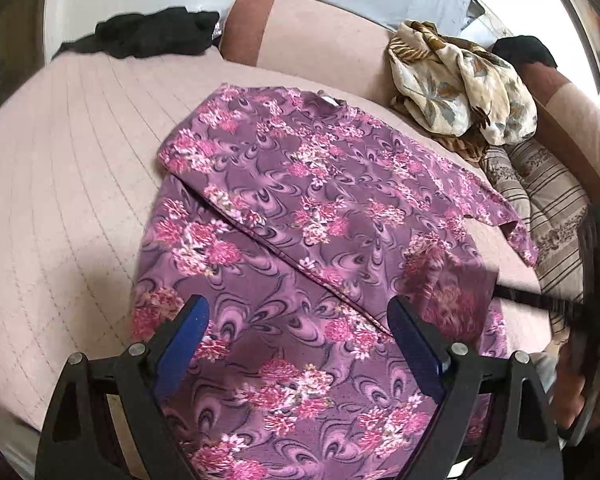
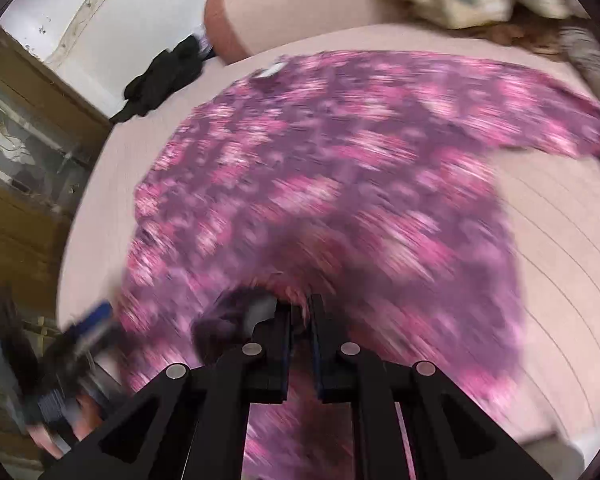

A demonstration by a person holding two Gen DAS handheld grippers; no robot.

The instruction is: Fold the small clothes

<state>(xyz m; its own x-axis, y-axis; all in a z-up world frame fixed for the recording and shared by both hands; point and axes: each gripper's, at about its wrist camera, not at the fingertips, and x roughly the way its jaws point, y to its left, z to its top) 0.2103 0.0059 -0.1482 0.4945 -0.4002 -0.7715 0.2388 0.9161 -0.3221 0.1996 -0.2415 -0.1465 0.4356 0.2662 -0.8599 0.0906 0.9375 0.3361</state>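
Observation:
A purple garment with pink flowers [image 1: 300,184] lies spread on a pink quilted bed cover [image 1: 60,160], one side folded diagonally over its middle. My left gripper [image 1: 298,304] hangs open above the garment's near part, nothing between its blue pads. In the right wrist view the picture is blurred. There my right gripper [image 2: 300,304] stands shut, with a bunched fold of the garment [image 2: 340,160] pinched at its tips. The right gripper also shows as a dark blur [image 1: 596,280] at the garment's right edge. The left gripper appears blurred at lower left [image 2: 96,316].
A black piece of clothing [image 1: 152,32] lies at the far left of the bed. A beige leaf-print cloth [image 1: 460,80] is heaped against the pink bolster [image 1: 300,28]. Striped cushions [image 1: 548,200] sit at the right. A wooden cabinet [image 2: 20,160] stands beside the bed.

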